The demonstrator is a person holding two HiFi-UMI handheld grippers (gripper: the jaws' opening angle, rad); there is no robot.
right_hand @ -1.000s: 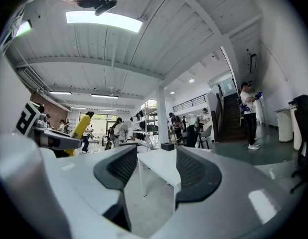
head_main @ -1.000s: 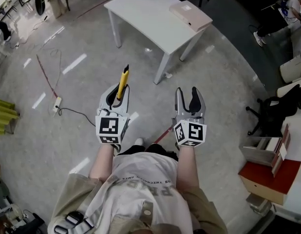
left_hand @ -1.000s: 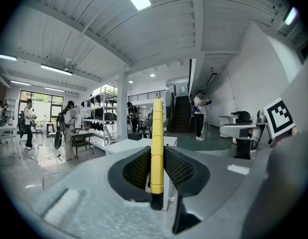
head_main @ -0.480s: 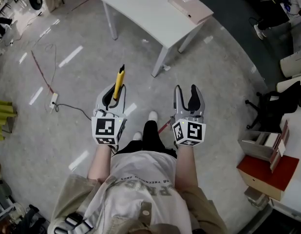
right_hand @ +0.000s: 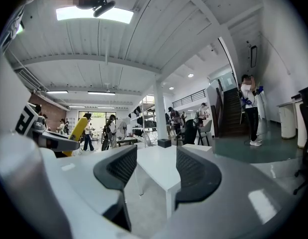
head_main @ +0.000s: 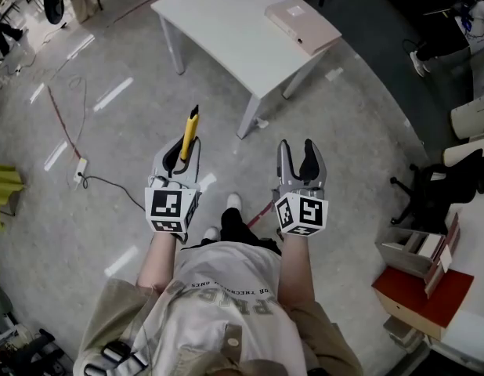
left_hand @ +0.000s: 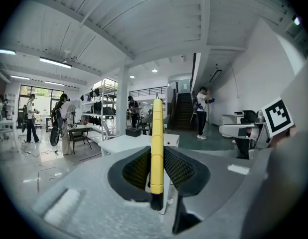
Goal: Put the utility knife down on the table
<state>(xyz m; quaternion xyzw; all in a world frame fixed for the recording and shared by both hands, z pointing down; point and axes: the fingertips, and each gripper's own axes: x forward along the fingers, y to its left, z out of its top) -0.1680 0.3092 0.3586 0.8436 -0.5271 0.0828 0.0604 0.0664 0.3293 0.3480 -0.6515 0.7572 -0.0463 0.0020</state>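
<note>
My left gripper (head_main: 179, 150) is shut on a yellow utility knife (head_main: 190, 131), which sticks out past the jaws toward the table. In the left gripper view the knife (left_hand: 157, 151) stands upright between the two black pads. My right gripper (head_main: 300, 157) is held beside it, open, with nothing between its fingers; its own view shows the gap between the jaws (right_hand: 156, 171) bare. A white table (head_main: 226, 22) stands ahead of both grippers, some way off over the grey floor. It shows too as the white table (left_hand: 125, 143) and as the white table (right_hand: 161, 169).
A flat pinkish box (head_main: 302, 24) lies on the table's far right part. A power strip and cable (head_main: 80, 168) trail on the floor at left. An office chair (head_main: 438, 182) and a red-topped stand with boxes (head_main: 424, 288) are at right. People stand in the background.
The table has come nearer and lower in the head view as the person walks toward it. Both grippers keep their pose, the knife still held in the left one.
</note>
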